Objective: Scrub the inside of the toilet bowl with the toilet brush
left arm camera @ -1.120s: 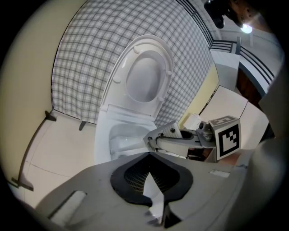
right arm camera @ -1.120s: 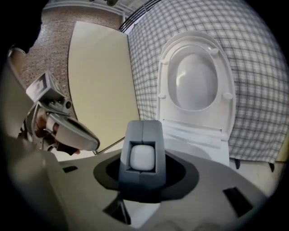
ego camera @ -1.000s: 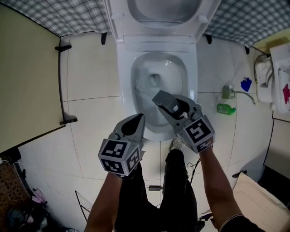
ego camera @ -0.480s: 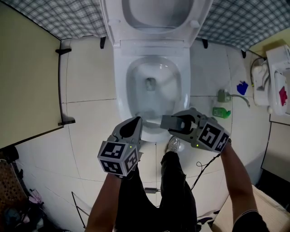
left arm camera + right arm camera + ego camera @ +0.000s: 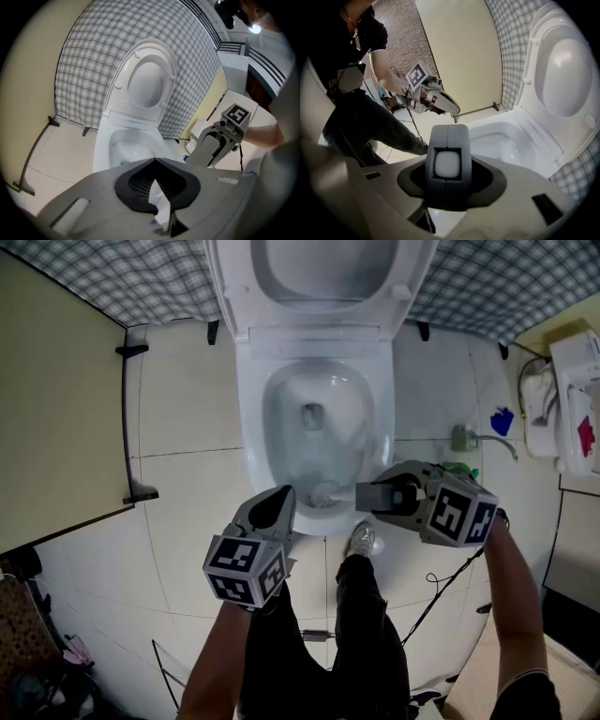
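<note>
The room is a small tiled cubicle. A pale tiled floor runs to a checked wall at its far edge, and a beige panel closes off the left edge. The toilet stands at the middle of the floor's far edge, backed against that wall, with its lid raised and the bowl open and wet. The person stands at the bowl's near end. The left hand-held gripper hangs just outside the near-left rim with its jaw tips together. A pale sliver shows in the gap behind the tips, and whether it is a scrap or only the floor seen through cannot be told. The right hand-held gripper sits off the near-right rim, pointing across toward the left, and is clenched on the grey handle of the toilet brush. The brush's long axis lies crosswise to the bowl, running from the right jaws leftward. Its white head rests at the near inner wall, just inside the rim. Most of the bowl therefore lies away from the brush head, farther from the person and lower. In my judgement the coming stroke requires the right hand to swing the head round and down toward the drain, since the handle is now nearly square to the bowl's length. The right hand alone controls the tool, and the left plays no part. The glazed surface looks slick, so slipping and splashing are the likely faults. A green bottle stands on the floor near the toilet's right side.
</note>
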`<state>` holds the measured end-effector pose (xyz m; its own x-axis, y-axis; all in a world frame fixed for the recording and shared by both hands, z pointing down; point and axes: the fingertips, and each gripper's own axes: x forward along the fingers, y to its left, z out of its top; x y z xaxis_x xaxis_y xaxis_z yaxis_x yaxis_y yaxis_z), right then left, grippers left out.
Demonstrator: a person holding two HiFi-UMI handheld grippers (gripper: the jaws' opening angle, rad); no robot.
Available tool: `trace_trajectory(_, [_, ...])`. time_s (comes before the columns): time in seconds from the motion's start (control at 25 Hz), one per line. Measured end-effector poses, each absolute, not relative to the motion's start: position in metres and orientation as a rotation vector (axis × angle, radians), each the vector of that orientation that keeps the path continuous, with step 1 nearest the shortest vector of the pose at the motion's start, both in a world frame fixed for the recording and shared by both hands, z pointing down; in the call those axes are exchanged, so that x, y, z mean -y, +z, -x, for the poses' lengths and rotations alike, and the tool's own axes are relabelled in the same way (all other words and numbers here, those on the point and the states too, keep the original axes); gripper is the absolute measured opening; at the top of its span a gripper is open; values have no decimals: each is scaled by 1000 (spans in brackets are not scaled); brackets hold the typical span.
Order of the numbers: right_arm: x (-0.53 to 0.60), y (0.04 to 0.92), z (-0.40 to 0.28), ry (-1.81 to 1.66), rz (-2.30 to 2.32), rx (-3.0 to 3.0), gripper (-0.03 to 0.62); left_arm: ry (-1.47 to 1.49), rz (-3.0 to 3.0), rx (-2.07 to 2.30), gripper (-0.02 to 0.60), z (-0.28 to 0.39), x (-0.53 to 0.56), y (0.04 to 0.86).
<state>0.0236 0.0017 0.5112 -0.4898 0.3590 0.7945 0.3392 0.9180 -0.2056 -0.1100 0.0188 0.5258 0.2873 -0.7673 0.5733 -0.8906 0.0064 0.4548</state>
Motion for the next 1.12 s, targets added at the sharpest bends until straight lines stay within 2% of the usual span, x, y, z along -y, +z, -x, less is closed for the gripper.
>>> trace_trajectory(0.36, [44, 503, -37, -58, 148, 2168, 190, 186, -1798, 1461, 9, 97, -19, 523])
trace_trajectory(0.72, [107, 533, 11, -76, -214, 2265, 190, 175, -1790, 1453, 9, 97, -22, 522])
trace_trajectory(1.12, [108, 562, -15, -172, -107, 2027, 189, 160, -1796, 1442, 9, 101, -22, 524])
